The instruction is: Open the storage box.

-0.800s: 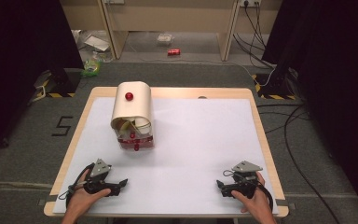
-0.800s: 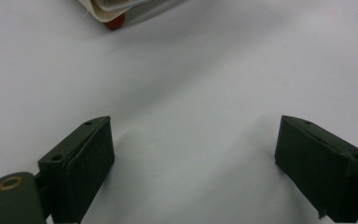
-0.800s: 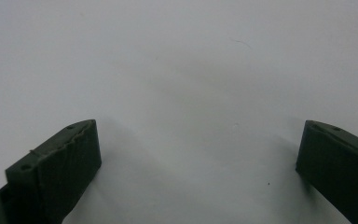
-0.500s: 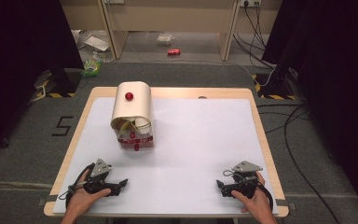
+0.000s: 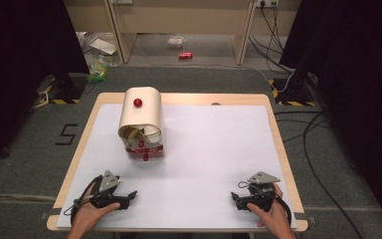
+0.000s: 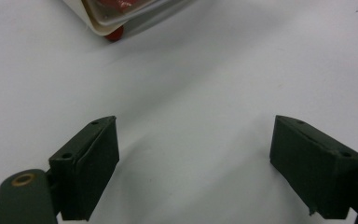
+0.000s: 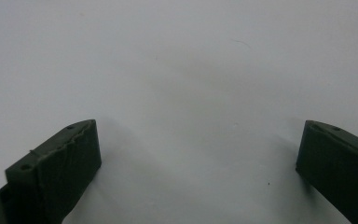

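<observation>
In the high view the left gripper sits at the lower left of the frame, low over the white table, held by a hand that comes in from the bottom edge. Its jaws stand wide apart with nothing between them, and they point toward the right of the frame. In the left gripper view the same gripper shows its two black jaws far apart over bare white surface. The right gripper lies at the lower right of the high view, also low over the table and held by the other hand; its jaws point toward the left of the frame. In the right gripper view this gripper shows both jaws spread wide, empty, with plain white table between them. The thing nearest the left gripper is a cream box with a curved roll-top lid, standing in the upper left part of the table in the high view, well apart from both grippers. A red knob sits on top of the lid. The lid is raised at the front, and red items show in the clear front part below it. In the left gripper view a corner of this box appears at the upper left of the frame, beyond the jaws and not touching them.
</observation>
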Action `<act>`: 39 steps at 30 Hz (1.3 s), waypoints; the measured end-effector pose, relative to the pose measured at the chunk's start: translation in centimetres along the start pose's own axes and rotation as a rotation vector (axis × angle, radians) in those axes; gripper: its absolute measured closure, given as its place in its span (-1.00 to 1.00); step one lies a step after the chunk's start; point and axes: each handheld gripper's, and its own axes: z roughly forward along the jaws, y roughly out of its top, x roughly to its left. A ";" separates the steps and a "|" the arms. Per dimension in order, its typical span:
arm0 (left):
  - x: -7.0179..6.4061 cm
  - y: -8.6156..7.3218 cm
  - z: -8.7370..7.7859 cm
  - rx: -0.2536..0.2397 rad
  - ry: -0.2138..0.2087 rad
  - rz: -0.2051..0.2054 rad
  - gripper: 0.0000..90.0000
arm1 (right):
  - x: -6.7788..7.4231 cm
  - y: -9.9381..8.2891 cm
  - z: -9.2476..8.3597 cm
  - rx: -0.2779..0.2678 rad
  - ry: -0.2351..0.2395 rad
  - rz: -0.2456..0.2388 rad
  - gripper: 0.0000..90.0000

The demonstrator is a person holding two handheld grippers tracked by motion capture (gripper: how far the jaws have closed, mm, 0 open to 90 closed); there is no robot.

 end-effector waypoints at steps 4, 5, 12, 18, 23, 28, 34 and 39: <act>-0.4 0.3 -0.3 -0.013 0.000 0.019 -0.66 | 0.0 0.0 0.0 0.000 0.000 0.000 -0.99; -0.5 0.4 -0.4 -0.024 0.003 0.025 -0.66 | 0.0 0.0 0.0 0.000 0.000 0.000 -0.99; -0.7 1.0 -0.9 -0.064 0.020 0.048 -0.66 | 0.0 0.0 0.0 0.000 0.000 0.000 -0.99; -0.8 1.4 -0.9 -0.065 0.013 0.077 -0.66 | 0.0 0.0 0.0 0.000 0.000 -0.002 -0.99; -1.1 1.8 -0.7 -0.072 0.008 0.090 -0.66 | 0.0 0.0 0.0 0.001 -0.001 -0.001 -1.00; -1.3 2.4 -0.7 -0.081 0.008 0.102 -0.66 | 0.0 0.0 0.0 0.001 -0.001 -0.001 -0.99; -1.2 3.1 -0.9 -0.099 0.014 0.110 -0.66 | 0.0 0.0 0.0 0.001 -0.001 -0.001 -1.00; -1.7 3.7 -0.7 -0.106 0.003 0.132 -0.66 | 0.0 0.0 0.0 0.001 -0.001 -0.001 -1.00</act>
